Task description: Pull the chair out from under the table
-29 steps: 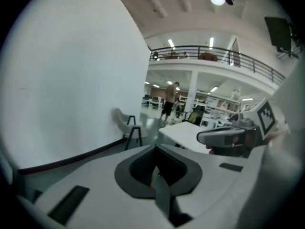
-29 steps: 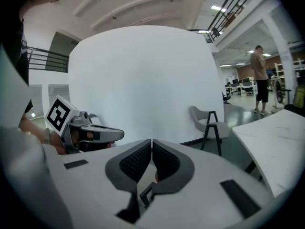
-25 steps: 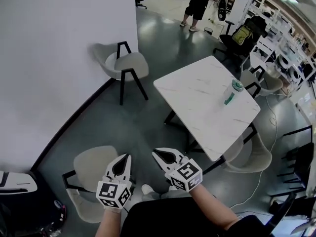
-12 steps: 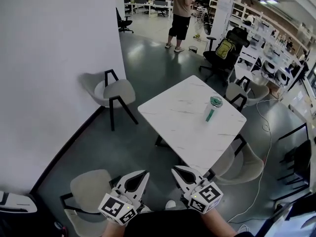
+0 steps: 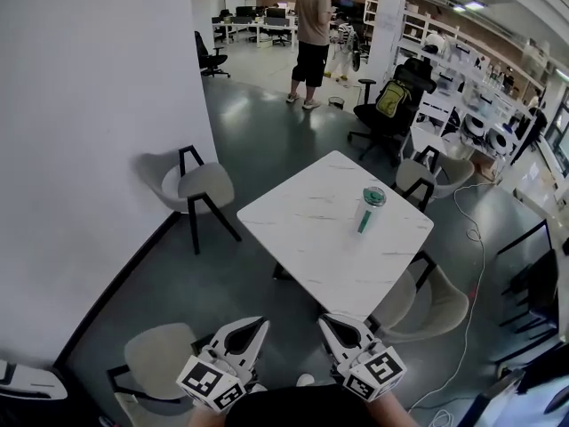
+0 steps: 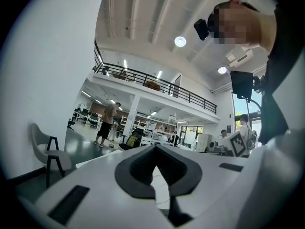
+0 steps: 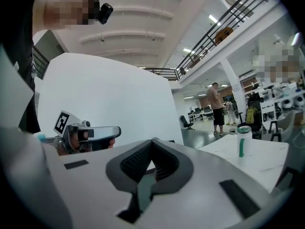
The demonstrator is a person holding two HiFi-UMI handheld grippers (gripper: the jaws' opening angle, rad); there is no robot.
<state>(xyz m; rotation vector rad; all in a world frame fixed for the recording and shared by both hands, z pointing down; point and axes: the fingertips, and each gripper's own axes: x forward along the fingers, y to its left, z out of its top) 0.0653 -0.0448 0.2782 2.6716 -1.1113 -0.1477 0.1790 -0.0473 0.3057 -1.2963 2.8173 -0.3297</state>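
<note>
Closest to me, low in the head view, my left tool (image 5: 260, 326) and right tool (image 5: 326, 321) sit side by side, pointing level toward the bench (image 5: 302, 229). Each tool's own view shows its jaws pressed together with nothing between them, which I read as a carrying pose, not a grip. Just beside the left tool a beige chair (image 5: 156, 356) stands wholly clear of the bench, while a second chair (image 5: 440, 308) at the bench's right edge seems to have its seat partly beneath the top. So either the free one is the chair drawn out, or the tucked one is the chair meant. Only the head view shows both. The right tool view gives a side look at the green-lidded tumbler (image 7: 244, 142) standing upright on the bench. The left tool view catches the wall chair (image 5: 203, 185) and, farther off, a standing person (image 5: 312, 34).
</note>
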